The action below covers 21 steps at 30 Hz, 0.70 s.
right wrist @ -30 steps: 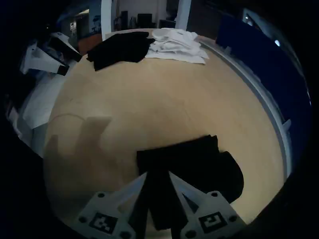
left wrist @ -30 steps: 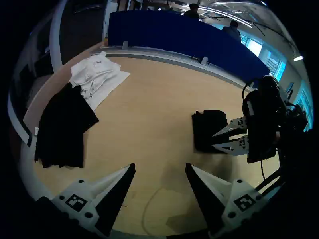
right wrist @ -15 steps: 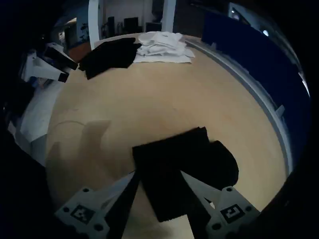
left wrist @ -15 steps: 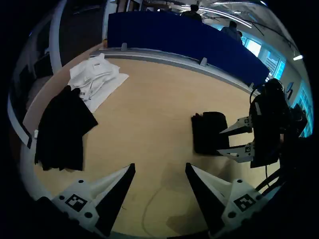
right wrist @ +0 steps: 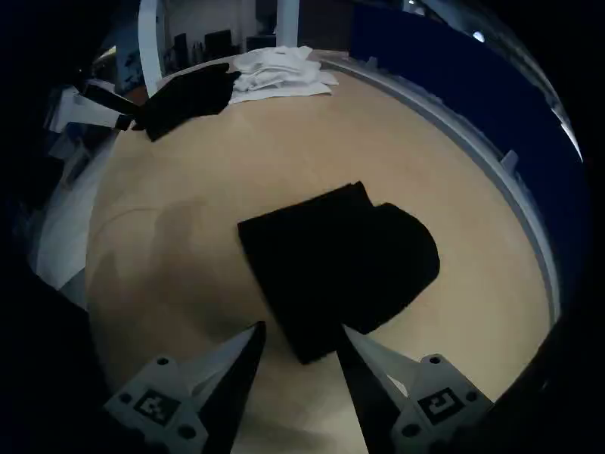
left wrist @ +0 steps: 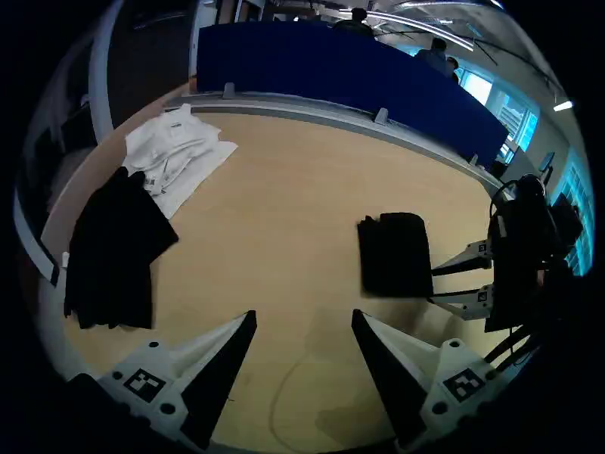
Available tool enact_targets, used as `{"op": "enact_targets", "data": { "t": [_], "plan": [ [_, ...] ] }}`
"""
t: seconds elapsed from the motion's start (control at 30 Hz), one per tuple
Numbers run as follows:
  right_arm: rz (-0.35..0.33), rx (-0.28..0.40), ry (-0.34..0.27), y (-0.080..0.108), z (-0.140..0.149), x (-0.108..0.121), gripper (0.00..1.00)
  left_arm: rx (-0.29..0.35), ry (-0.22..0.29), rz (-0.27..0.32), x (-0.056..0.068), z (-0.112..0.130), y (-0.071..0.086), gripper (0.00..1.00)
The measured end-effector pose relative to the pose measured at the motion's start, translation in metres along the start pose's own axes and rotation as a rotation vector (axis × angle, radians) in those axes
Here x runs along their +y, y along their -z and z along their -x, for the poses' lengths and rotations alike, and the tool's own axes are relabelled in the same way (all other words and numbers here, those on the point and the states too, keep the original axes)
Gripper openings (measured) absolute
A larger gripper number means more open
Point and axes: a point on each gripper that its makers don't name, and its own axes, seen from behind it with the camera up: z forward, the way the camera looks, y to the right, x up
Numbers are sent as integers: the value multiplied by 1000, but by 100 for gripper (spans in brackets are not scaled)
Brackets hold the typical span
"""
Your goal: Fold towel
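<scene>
Just ahead of right claw [right wrist: 299, 326] lies towel [right wrist: 340, 257].

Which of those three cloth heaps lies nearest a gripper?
The folded black towel, just ahead of the right gripper; the other black cloth and white pile lie far across the table.

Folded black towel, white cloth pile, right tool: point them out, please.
Folded black towel [right wrist: 340, 261]: right gripper view, middle of its top.
White cloth pile [left wrist: 172, 150]: left gripper view, the pile's centre.
Right tool [left wrist: 432, 284]: left gripper view, midway between its fingertips.
</scene>
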Motion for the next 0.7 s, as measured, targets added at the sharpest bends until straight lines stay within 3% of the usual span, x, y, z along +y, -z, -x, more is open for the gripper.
{"op": "enact_targets", "data": {
  "t": [0.27,0.7],
  "plan": [
    [19,-28,-43,3,27,6,68,-2,-5,10,9,0,-4,93],
    [16,-26,-90,1,32,3,59,-5,-7,10,12,1,-7,93]
  ]
}}
